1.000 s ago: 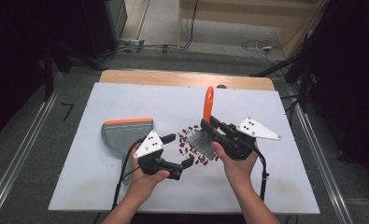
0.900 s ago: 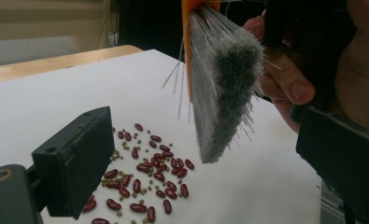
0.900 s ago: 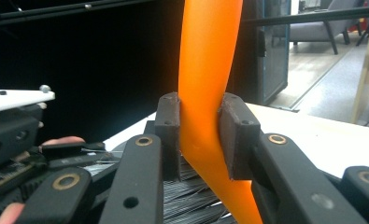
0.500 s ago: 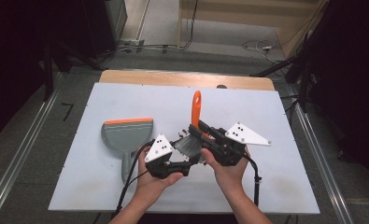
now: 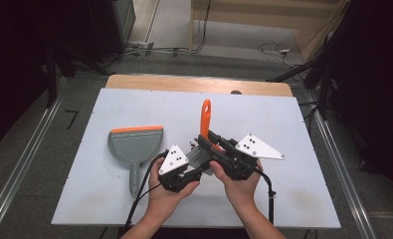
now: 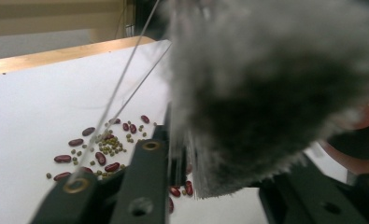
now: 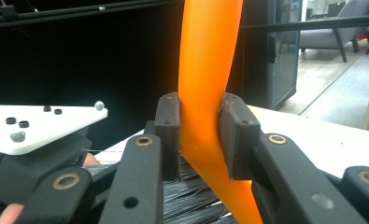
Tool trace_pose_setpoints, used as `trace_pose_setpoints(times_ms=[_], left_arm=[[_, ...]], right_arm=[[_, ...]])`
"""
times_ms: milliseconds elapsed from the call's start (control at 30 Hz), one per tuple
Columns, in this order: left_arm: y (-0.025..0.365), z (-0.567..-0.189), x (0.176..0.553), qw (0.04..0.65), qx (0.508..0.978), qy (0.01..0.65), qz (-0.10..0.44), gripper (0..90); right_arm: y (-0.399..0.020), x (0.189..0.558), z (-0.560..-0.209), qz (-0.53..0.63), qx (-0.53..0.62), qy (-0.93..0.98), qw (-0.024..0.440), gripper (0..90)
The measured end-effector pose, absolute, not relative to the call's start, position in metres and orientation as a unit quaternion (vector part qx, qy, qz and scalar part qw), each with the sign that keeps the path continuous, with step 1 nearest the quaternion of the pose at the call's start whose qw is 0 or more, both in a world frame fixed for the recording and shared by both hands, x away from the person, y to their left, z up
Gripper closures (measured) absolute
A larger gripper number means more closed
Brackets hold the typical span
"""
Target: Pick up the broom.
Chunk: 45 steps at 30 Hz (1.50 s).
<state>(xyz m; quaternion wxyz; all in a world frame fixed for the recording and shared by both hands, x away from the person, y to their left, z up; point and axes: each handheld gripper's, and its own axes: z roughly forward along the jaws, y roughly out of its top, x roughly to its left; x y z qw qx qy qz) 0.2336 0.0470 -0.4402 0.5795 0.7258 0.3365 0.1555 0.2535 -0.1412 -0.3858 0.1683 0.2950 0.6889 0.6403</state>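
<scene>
White table (image 5: 308,199), dustpan (image 5: 134,144), scattered beans (image 6: 102,147)

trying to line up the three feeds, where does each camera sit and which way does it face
High view: above the person's side, looking forward and down on the table, dustpan and both hands with each hand-held gripper.
Left gripper view: rides the left hand-held gripper, looking along its black jaws at grey bristles and scattered beans.
Right gripper view: rides the right hand-held gripper, looking up the brush's orange handle clamped between its jaws; the left gripper's plate shows at left.
Shared: the orange handle appears in the high and right gripper views.
</scene>
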Motion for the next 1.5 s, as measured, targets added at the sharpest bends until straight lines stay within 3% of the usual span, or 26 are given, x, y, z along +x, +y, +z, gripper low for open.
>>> trace_pose_setpoints(times_ms=[167, 333, 533, 633, 833, 1000, 1367, 1500], left_arm=[[0.048, -0.44, 0.234, 0.578, 0.726, 0.339, 0.155, 82.4], [0.053, -0.438, 0.237, 0.566, 0.738, 0.337, 0.148, 85.8], [0.069, -0.431, 0.241, 0.568, 0.745, 0.318, 0.143, 86.4], [0.075, -0.429, 0.244, 0.571, 0.755, 0.297, 0.128, 86.5], [0.091, -0.431, 0.25, 0.582, 0.759, 0.276, 0.097, 86.4], [0.096, -0.433, 0.253, 0.589, 0.763, 0.254, 0.077, 86.4], [0.1, -0.435, 0.254, 0.603, 0.775, 0.188, 0.022, 86.4], [0.098, -0.435, 0.253, 0.607, 0.776, 0.172, 0.005, 86.4]], right_arm=[[-0.141, 0.253, -0.386, 0.64, 0.297, 0.688, 0.171, 69.6], [-0.138, 0.255, -0.387, 0.634, 0.296, 0.694, 0.169, 68.4], [-0.147, 0.265, -0.383, 0.641, 0.275, 0.704, 0.137, 47.9], [-0.153, 0.272, -0.381, 0.646, 0.241, 0.716, 0.11, 46.1], [-0.163, 0.28, -0.381, 0.643, 0.207, 0.73, 0.105, 45.3], [-0.169, 0.288, -0.383, 0.628, 0.191, 0.752, 0.062, 40.2], [-0.163, 0.295, -0.398, 0.612, 0.121, 0.781, -0.041, 45.7], [-0.162, 0.295, -0.403, 0.613, 0.107, 0.78, -0.068, 53.1]])
